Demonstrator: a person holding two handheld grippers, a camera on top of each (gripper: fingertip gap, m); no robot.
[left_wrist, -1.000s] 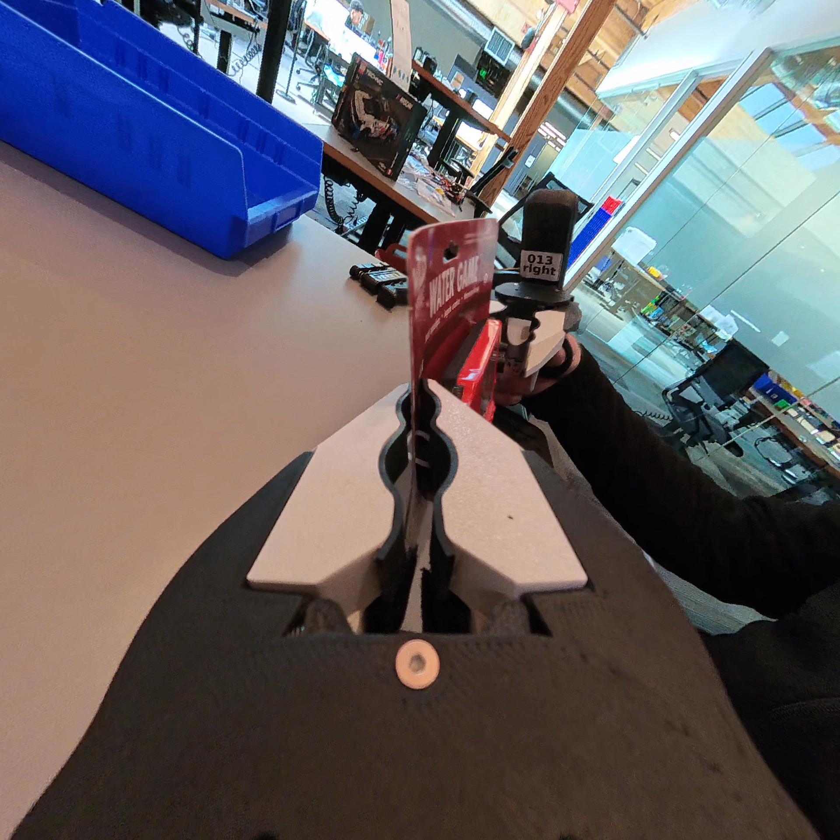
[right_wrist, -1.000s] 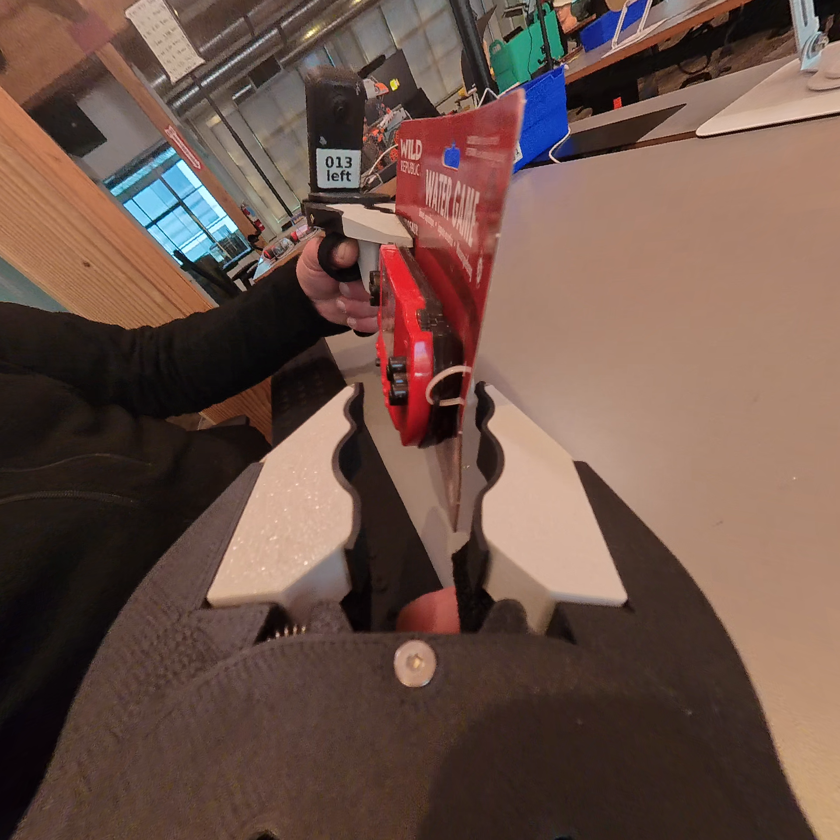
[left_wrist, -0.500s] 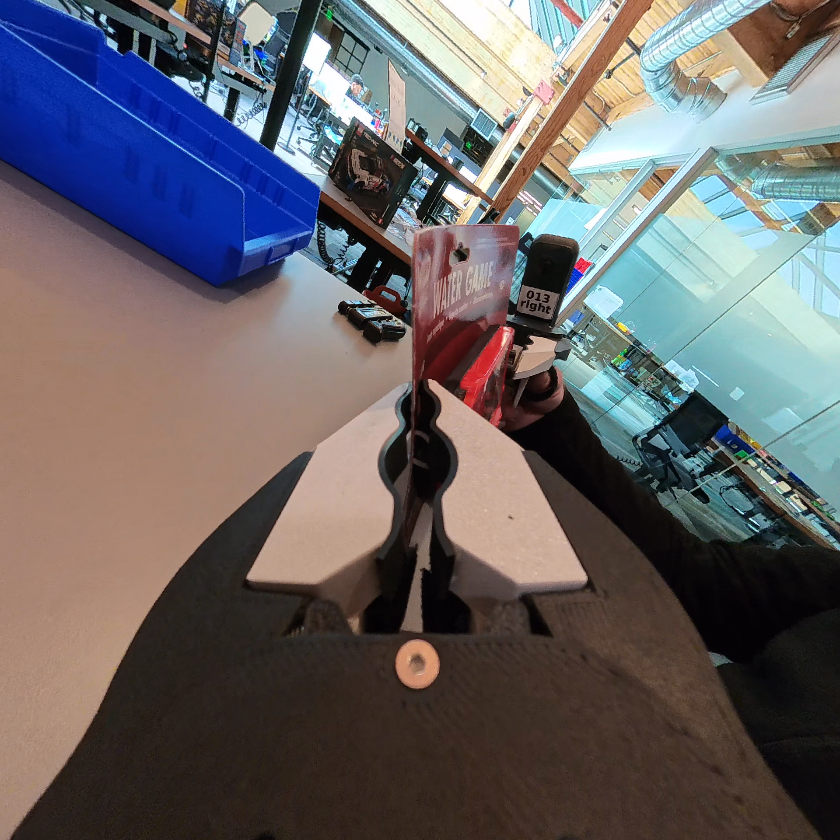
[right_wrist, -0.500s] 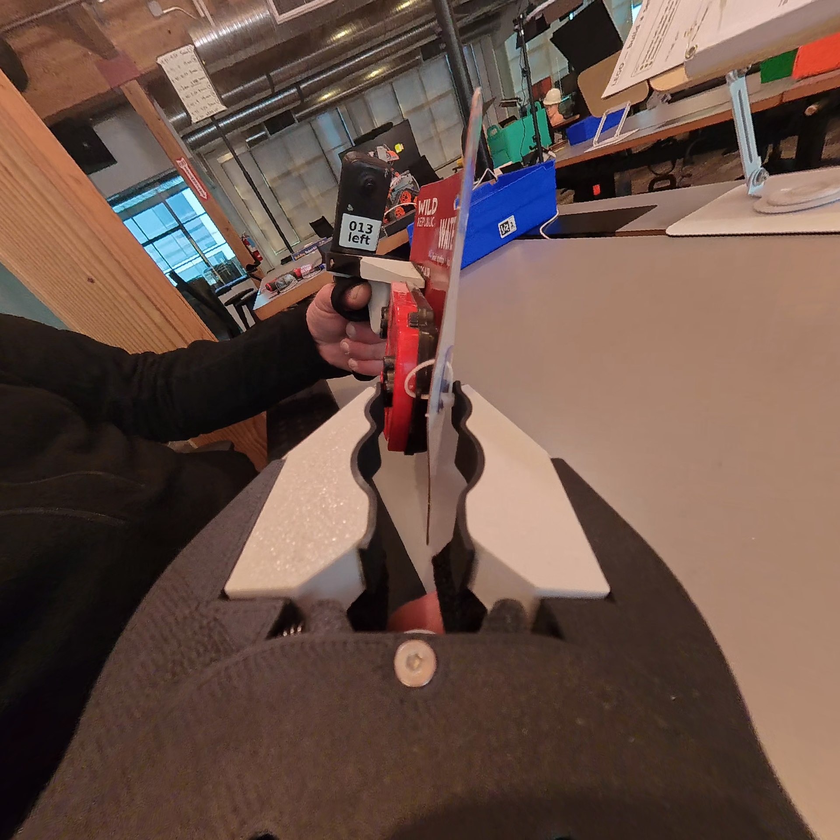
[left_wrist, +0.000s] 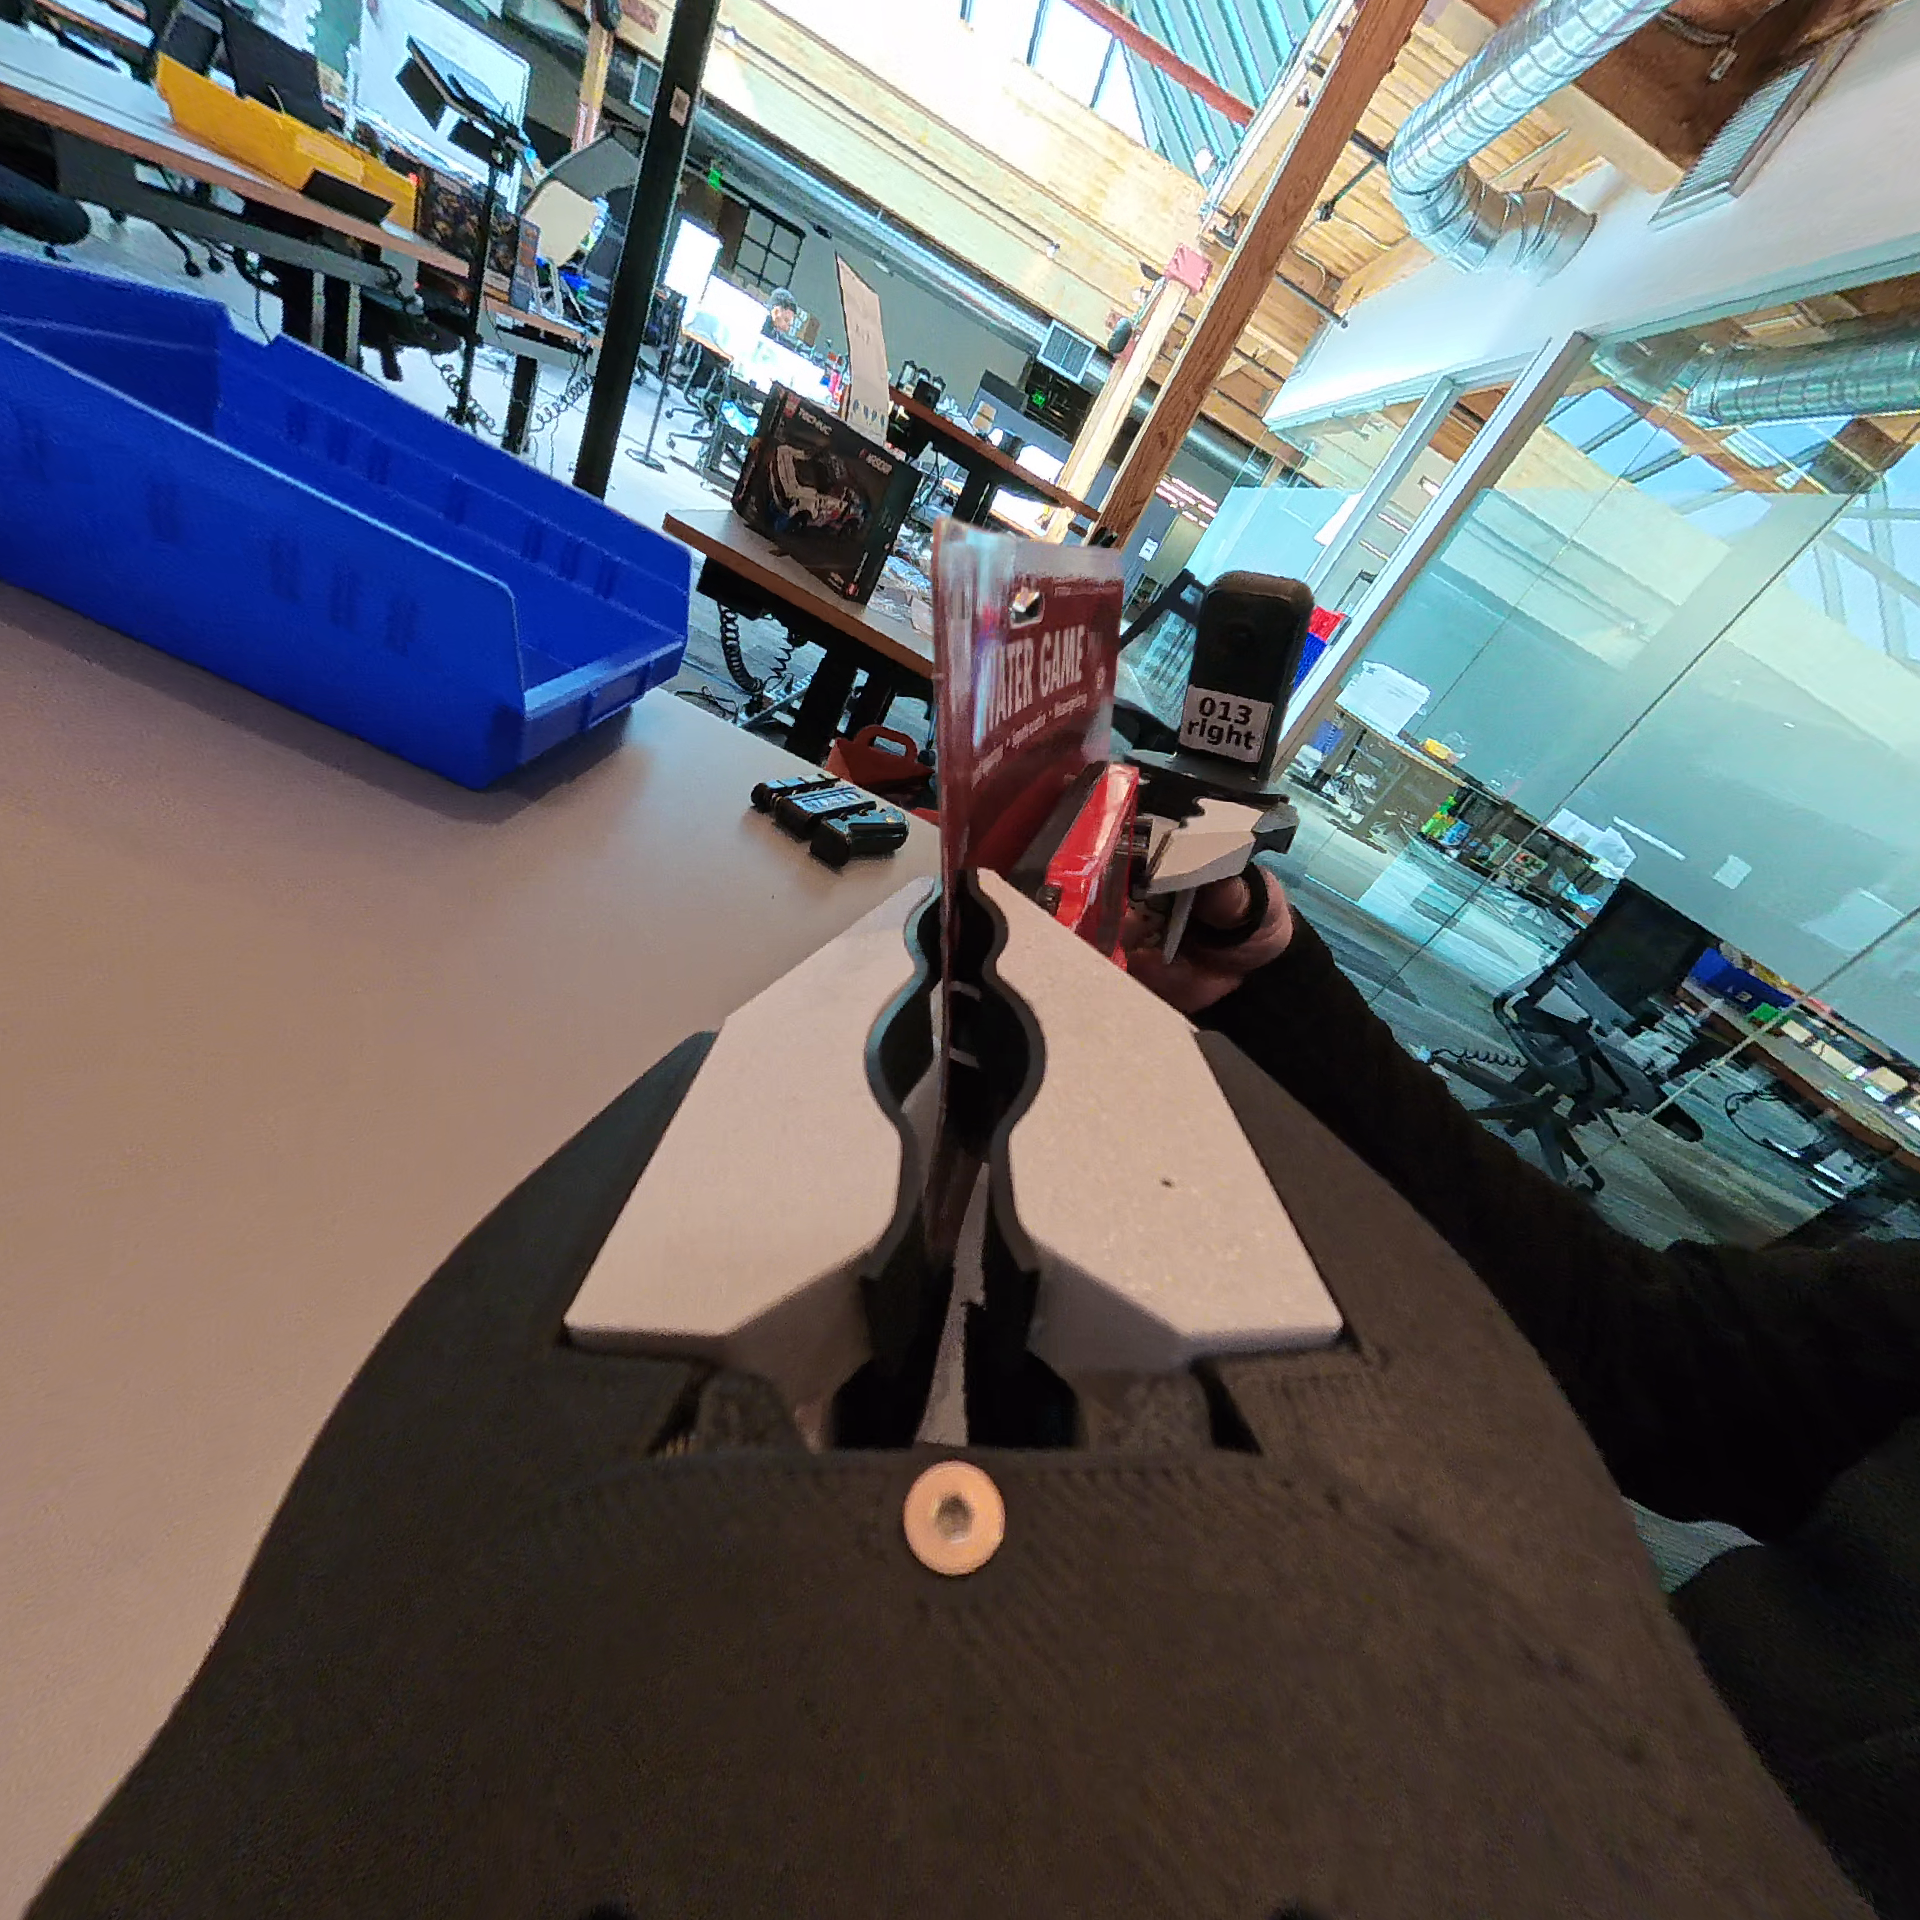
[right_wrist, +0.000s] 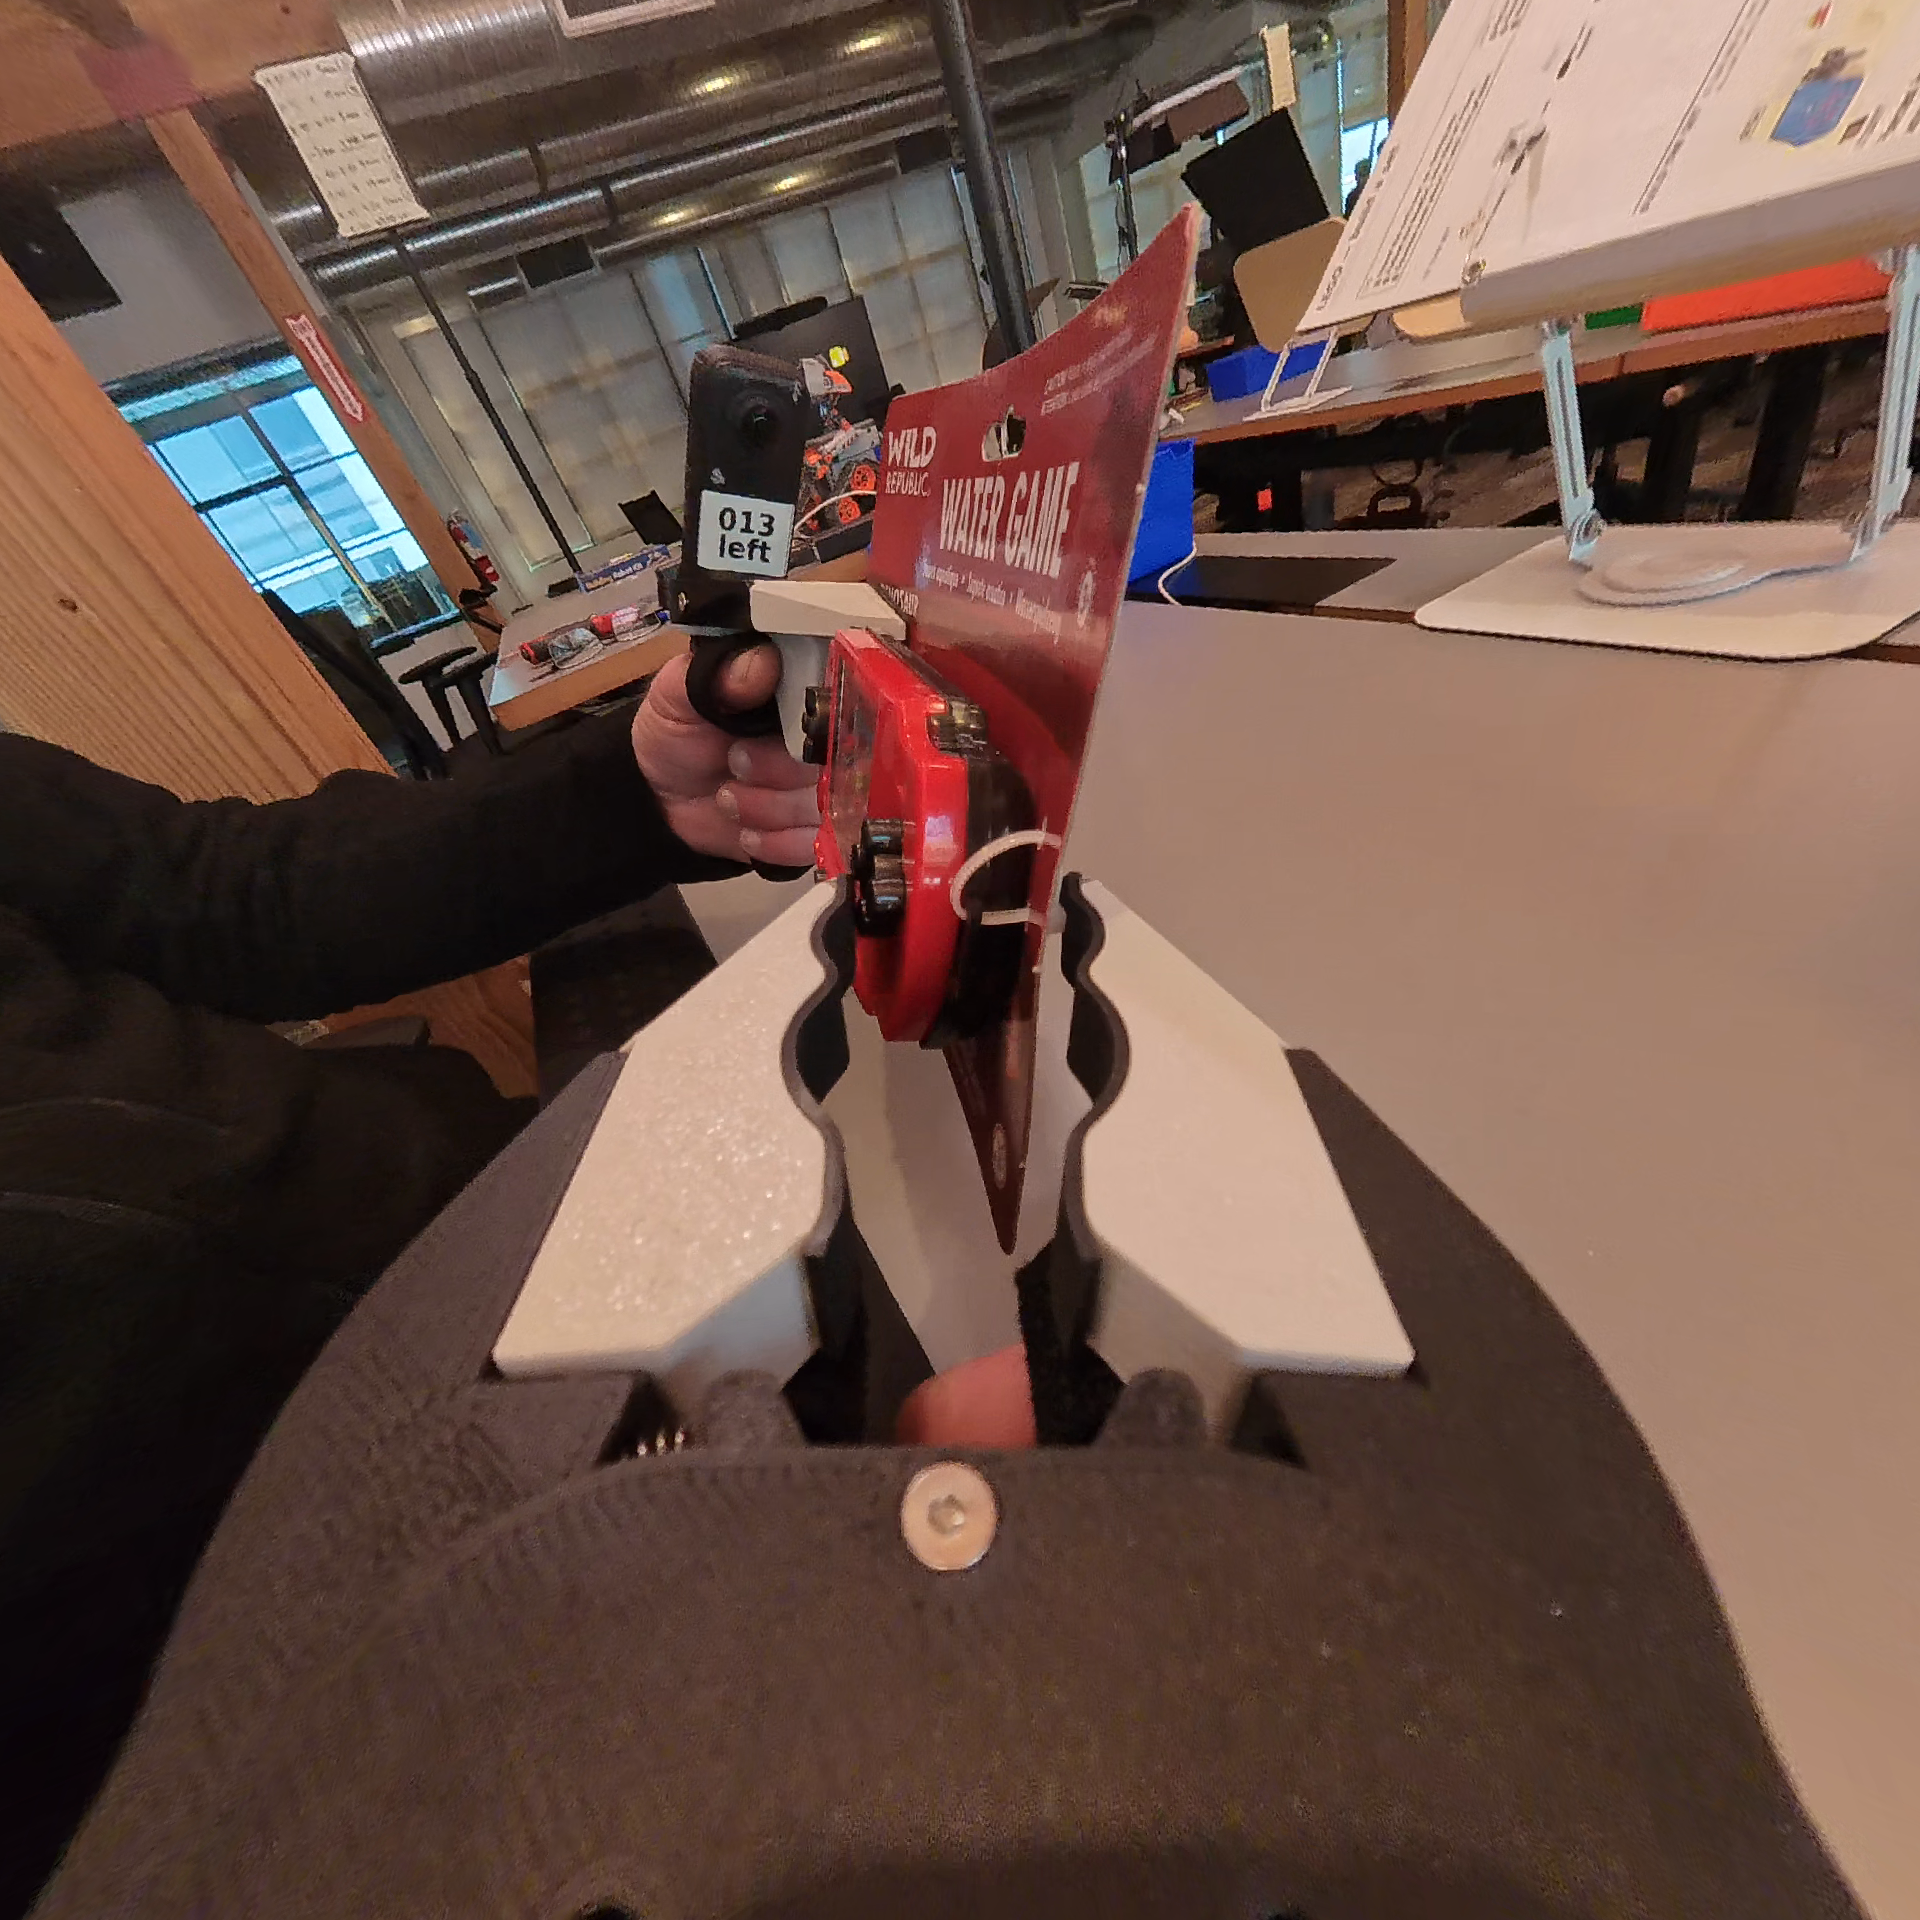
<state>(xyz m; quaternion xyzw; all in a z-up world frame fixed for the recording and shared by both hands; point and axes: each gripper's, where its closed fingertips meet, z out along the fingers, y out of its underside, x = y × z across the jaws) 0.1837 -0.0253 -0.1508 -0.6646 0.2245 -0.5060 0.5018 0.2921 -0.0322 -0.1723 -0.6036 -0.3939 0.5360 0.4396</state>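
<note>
Left tool (left_wrist: 961, 904): jaws closed tight on the edge of a red backing card (left_wrist: 1023, 665), which you hold upright and clear of the counter (left_wrist: 260, 987).

Right tool (right_wrist: 956, 899): jaws spread, straddling the card's lower end. The red handheld toy (right_wrist: 914, 831), zip-tied to the card face, sits between the fingers with a gap showing on its side. The card's back runs close along the other finger; contact not clear.

The tools face each other across the card, one at each end.

Surface: plain pale grey counter. A blue bin (left_wrist: 312, 540) sits well ahead and to the left of your left tool, with small black items (left_wrist: 831, 821) just beyond its tips. A white document stand (right_wrist: 1662, 561) is far ahead and to the right of your right tool.

Room: open workshop with timber posts, exposed ducting, glass partitions, other desks and office chairs.
</note>
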